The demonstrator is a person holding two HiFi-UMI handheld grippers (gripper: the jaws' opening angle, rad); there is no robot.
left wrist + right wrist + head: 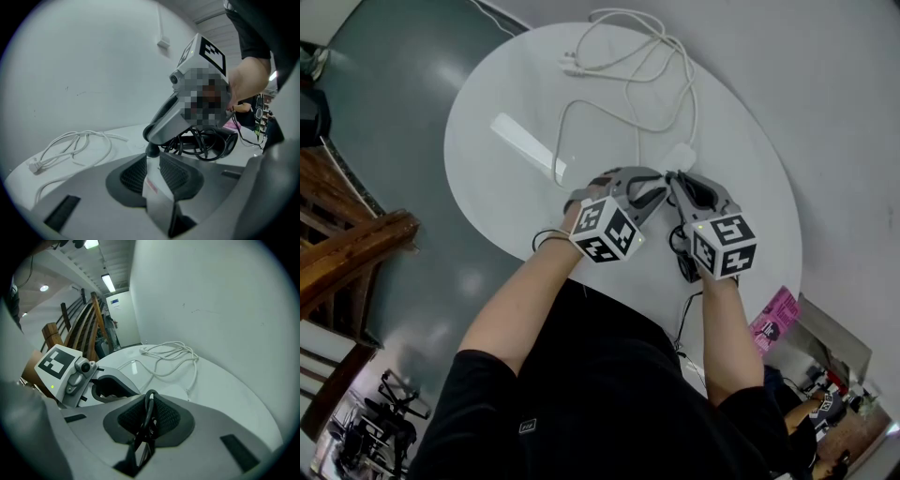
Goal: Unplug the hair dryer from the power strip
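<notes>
On the round white table (516, 103) lies a white power strip (680, 156), and its white cord (630, 58) loops toward the far edge. My left gripper (657, 188) is shut on the strip's near end (153, 183), which fills the gap between the pads. A black plug (151, 150) stands at that end. My right gripper (676, 181) comes in from the right, tip to tip with the left, shut on the dryer's black cord (147, 417). The black hair dryer (220, 143) lies just behind with its cord coiled on it, partly hidden under my right hand in the head view.
The table's near edge runs under my forearms. A wooden railing (347, 246) stands off the table to the left. A pink packet (776, 321) lies at lower right. A grey wall rises just behind the table.
</notes>
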